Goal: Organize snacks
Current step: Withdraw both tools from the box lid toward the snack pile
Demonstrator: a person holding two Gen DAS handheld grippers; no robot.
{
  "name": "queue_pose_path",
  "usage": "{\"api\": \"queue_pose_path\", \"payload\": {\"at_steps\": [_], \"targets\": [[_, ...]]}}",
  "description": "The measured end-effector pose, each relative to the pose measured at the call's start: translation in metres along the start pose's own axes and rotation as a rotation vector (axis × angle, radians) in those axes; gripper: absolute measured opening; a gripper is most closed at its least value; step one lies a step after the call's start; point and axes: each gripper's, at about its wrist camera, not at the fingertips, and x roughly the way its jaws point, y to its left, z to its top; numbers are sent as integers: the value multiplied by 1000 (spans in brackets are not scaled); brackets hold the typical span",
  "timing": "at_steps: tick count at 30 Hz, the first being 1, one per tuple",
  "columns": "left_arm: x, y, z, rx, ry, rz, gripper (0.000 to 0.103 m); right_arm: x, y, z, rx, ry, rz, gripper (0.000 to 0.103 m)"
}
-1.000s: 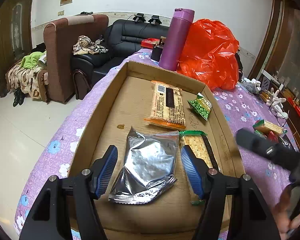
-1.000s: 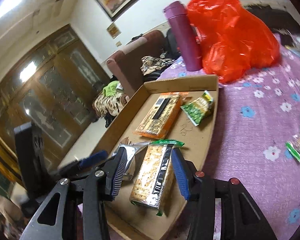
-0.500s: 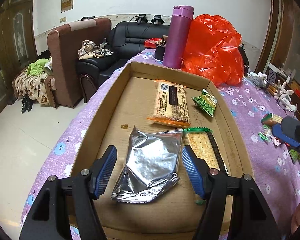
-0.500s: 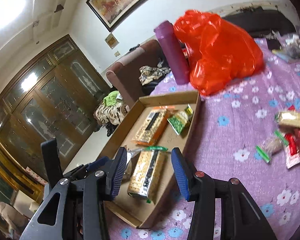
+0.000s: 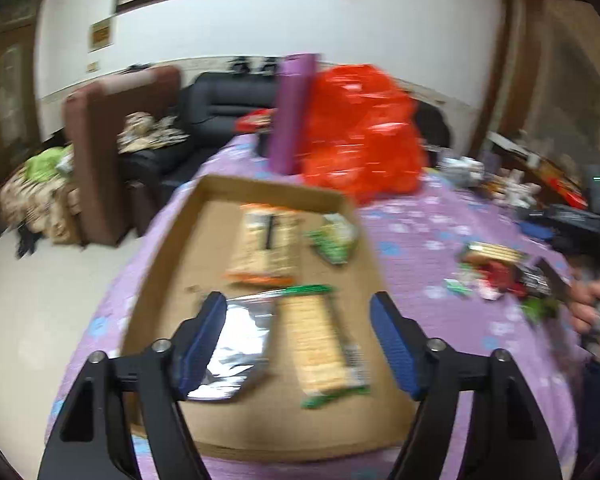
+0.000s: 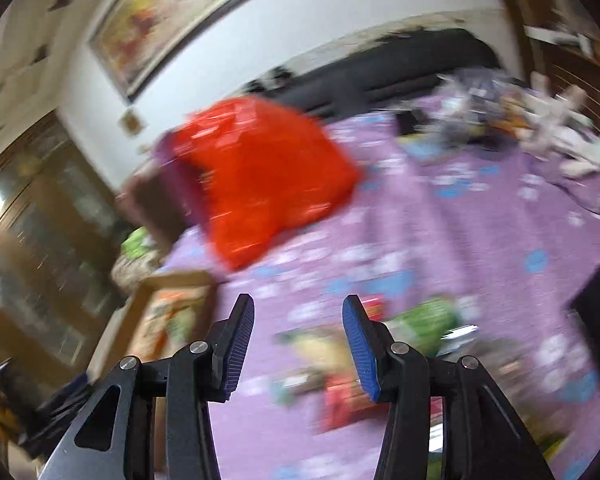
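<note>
- Right gripper point(image 6: 298, 344) hangs over the purple flowered cloth point(image 6: 460, 232), jaws parted and nothing between them; the loose snack pile point(image 6: 340, 364) lies just ahead of and under the tips, though blur hides which packet is which.
- Of the two hands, the right is by far the nearer to that pile. In the left wrist view the pile point(image 5: 500, 272) sits well to the right of the cardboard tray point(image 5: 268, 186), with the person's hand point(image 5: 596, 312) just beside it.
- Left gripper point(image 5: 298, 344) hovers over the near end of the tray, its jaws opening and pressing on nothing; the silver foil pouch point(image 5: 236, 348) and the green-ended cracker pack point(image 5: 320, 348) lie flat on the tray floor under the gap.
- Cracker pack's long axis runs away from the camera, roughly in line with the left gripper's fingers. Farther up the tray lie the orange cracker pack point(image 5: 266, 244) and a small green packet point(image 5: 334, 238).
- Against the frame a second ago, the right gripper has left the tray, where it straddled the green-ended cracker pack, and swung over to the cloth.
- Left gripper has lifted and spread wider than half a second ago; more tray shows below it.
- Judged from this, the next pick falls to the right hand: descend on one packet of the pile.
</note>
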Motion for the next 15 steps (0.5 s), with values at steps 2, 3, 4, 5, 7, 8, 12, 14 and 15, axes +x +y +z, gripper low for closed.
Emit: {"api": "queue_pose_path", "payload": {"at_steps": [2, 3, 4, 5, 7, 8, 12, 14, 15], "targets": [[2, -23, 4, 44, 12, -45, 75, 5, -23, 1, 57, 10, 22, 51], [5, -32, 6, 61, 22, -65, 75, 12, -31, 0, 76, 34, 41, 51], [8, -42, 8, 73, 31, -84, 75, 15, -34, -1, 85, 54, 53, 51], [13, -52, 9, 82, 41, -102, 75, 20, -35, -3, 81, 81, 63, 51], [21, -67, 8, 94, 61, -129, 75, 28, -25, -8, 25, 133, 71, 51], [26, -74, 7, 97, 73, -144, 75, 30, -20, -11, 2, 155, 78, 51], [35, -91, 2, 120, 103, -159, 75, 24, 11, -21, -87, 223, 254, 52], [40, -96, 1, 131, 116, -161, 75, 16, 22, -23, -142, 182, 217, 54], [42, -97, 0, 131, 121, -163, 75, 14, 24, -23, -158, 165, 190, 55]]}}
